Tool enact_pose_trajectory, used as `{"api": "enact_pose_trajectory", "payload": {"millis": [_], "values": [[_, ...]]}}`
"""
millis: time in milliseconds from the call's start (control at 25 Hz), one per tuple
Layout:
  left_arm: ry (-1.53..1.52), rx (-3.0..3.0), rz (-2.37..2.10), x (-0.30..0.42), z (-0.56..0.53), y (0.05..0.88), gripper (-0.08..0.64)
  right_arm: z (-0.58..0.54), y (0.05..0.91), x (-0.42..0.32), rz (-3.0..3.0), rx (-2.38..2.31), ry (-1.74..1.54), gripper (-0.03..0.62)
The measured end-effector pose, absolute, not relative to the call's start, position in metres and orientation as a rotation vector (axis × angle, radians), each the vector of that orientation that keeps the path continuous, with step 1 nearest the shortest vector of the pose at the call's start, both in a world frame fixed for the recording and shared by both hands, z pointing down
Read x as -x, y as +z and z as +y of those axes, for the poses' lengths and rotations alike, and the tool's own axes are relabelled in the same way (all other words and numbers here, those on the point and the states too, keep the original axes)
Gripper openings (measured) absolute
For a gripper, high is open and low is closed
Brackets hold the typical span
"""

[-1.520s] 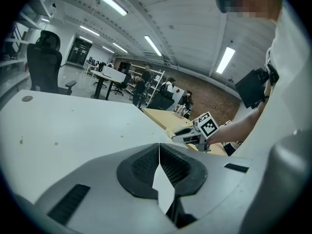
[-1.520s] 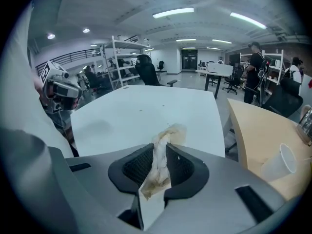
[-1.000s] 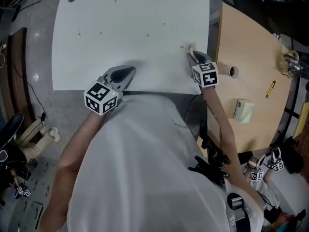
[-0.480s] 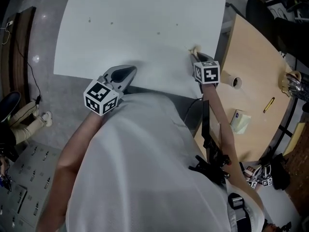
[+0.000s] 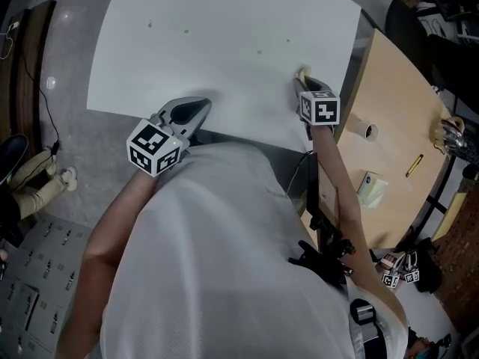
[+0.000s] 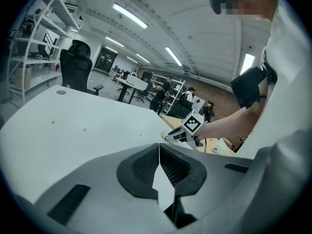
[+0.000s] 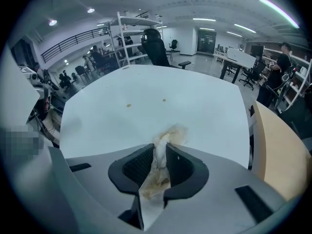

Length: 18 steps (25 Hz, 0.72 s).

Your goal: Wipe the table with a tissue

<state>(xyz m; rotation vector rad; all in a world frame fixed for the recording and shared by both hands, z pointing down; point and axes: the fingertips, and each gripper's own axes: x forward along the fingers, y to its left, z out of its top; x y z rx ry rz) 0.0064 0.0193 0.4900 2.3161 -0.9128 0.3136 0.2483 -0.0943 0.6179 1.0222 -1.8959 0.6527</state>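
white table (image 5: 224,66) with brown specks (image 5: 185,31) ahead: right gripper (image 7: 160,152) clamps a stained tissue (image 7: 169,134), left gripper (image 6: 159,152) clenched empty.

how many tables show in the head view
2: the white table in front of the person, and a wooden table just right of it. More desks stand far off in the gripper views.

A white counter (image 5: 224,66) is marked by a few small brown spots (image 5: 186,31), and a stained tissue (image 5: 301,74) is met near its right edge. Just beside it, a wooden counter (image 5: 389,88) is laid with a roll (image 5: 366,131), a yellow pencil (image 5: 414,166) and a pale pad (image 5: 371,188).
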Motion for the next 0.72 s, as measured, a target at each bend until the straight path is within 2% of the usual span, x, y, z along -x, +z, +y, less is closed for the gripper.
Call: {"api": "enact_pose_trajectory", "payload": {"millis": [240,560,720], "values": [[0.332,-2.338,-0.881,0.007,0.011,0.489,0.008,-0.094,0.618,-0.227,-1.966,-0.983,0.595,0.078],[0.38,-2.38,-0.776,-0.008,0.007,0.486,0.008,-0.061,0.615,-0.195,-2.072,-0.604,0.416,0.078],[0.399,-2.394,-0.758,-0.014,0.003,0.484,0.008,-0.061,0.59,-0.21,-2.176,-0.77,0.467,0.08]]}}
